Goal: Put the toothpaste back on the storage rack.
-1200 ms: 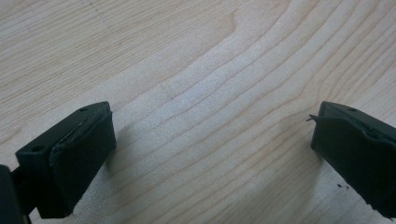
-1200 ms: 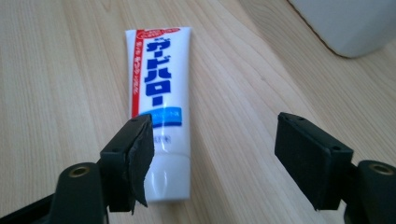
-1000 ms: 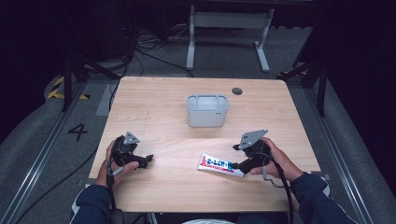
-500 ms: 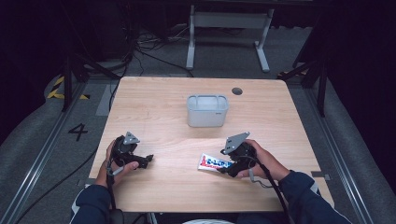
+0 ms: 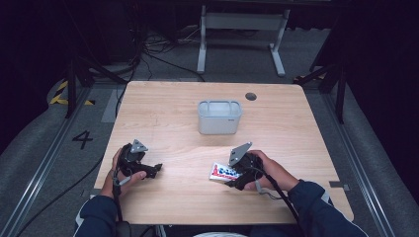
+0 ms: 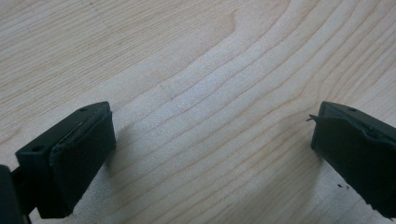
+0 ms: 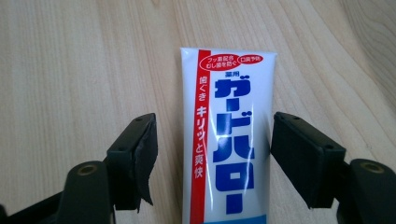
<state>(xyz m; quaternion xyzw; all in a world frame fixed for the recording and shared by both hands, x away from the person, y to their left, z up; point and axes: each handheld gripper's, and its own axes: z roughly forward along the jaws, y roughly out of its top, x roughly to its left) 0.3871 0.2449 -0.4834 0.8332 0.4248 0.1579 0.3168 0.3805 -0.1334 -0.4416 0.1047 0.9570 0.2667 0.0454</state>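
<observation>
- High view: On the wooden tabletop (image 5: 173, 123), the right gripper (image 5: 232, 174) sits at the near-right end of a toothpaste tube (image 5: 222, 172); the left gripper (image 5: 153, 170) rests well apart, and a grey container (image 5: 219, 117) stands farther back.
- Left gripper view: The left gripper (image 6: 210, 154) has jaws spread wide over bare wood.
- Right gripper view: The right gripper (image 7: 212, 158) straddles the tube (image 7: 231, 154), jaws open, gaps on both sides.
</observation>
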